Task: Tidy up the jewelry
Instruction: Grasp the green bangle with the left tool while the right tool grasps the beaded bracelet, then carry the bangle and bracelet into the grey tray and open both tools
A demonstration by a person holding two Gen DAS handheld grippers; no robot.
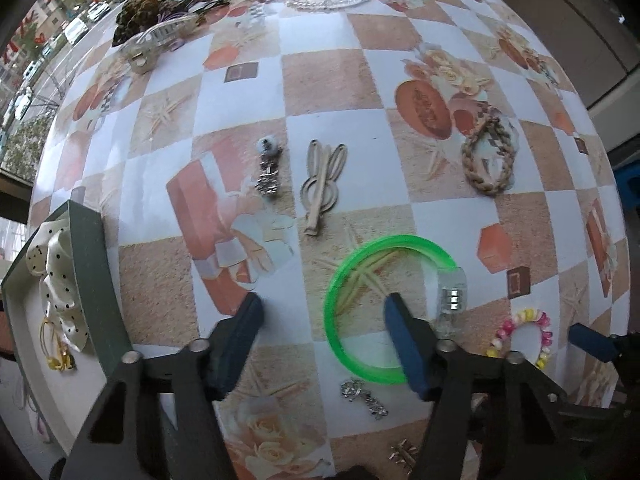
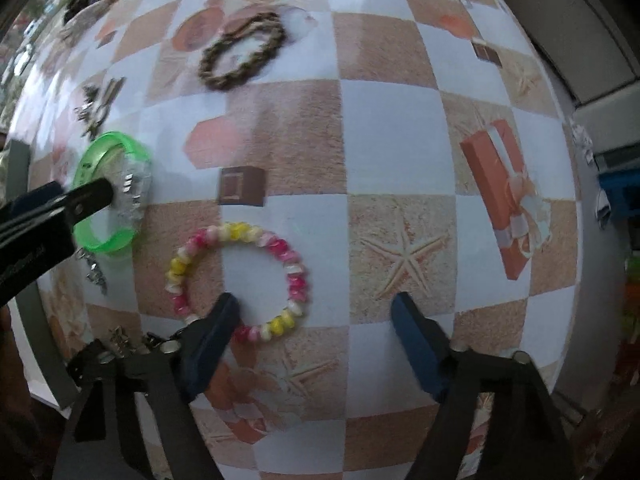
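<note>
A green bangle [image 1: 340,304] with a clear, silver-studded section [image 1: 452,294] lies on the checked tablecloth. My left gripper [image 1: 324,308] is open over it; its right finger [image 1: 404,344] sits inside the ring. The bangle also shows in the right wrist view [image 2: 108,240], with the left gripper's finger across it. A pink, yellow and white bead bracelet [image 2: 288,256] lies flat. My right gripper [image 2: 316,312] is open; its left finger [image 2: 216,328] rests on the bracelet's near edge. The bracelet also shows in the left wrist view [image 1: 536,320].
An open box [image 1: 88,280] at left holds a dotted white bow [image 1: 60,280] and a yellow piece. A braided bracelet [image 1: 472,168], a rabbit-shaped clip [image 1: 320,188], a silver clip [image 1: 269,172], small silver chains [image 1: 364,398] and more jewelry at the far edge lie about.
</note>
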